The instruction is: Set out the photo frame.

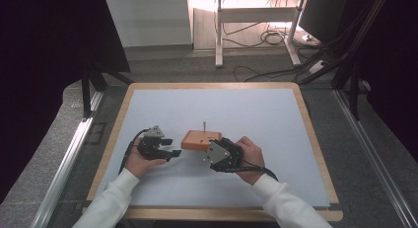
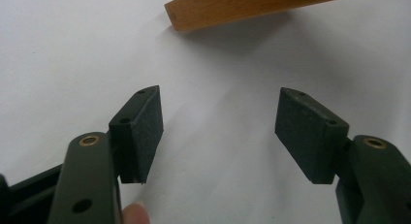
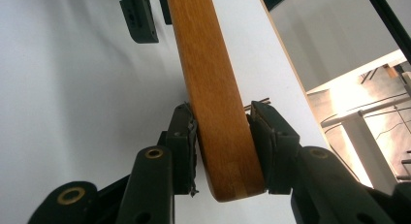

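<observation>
White table [image 1: 246,109] carries the wooden block [image 1: 199,140] near its middle, thin peg [image 1: 204,125] sticking up; right gripper [image 1: 213,150] has its jaws clamped across the block's end, probably to steady it; left gripper [image 1: 173,148] lies low just beside it, jaws wide apart, empty

Table top [image 1: 246,114] evenly lit, soft overhead light; surroundings dark, near black at both sides. Overexposed glare on far wall and floor. Wooden block [image 2: 252,8] casts soft shadow on the white sheet. Both gripper views slightly soft, grainy.
</observation>
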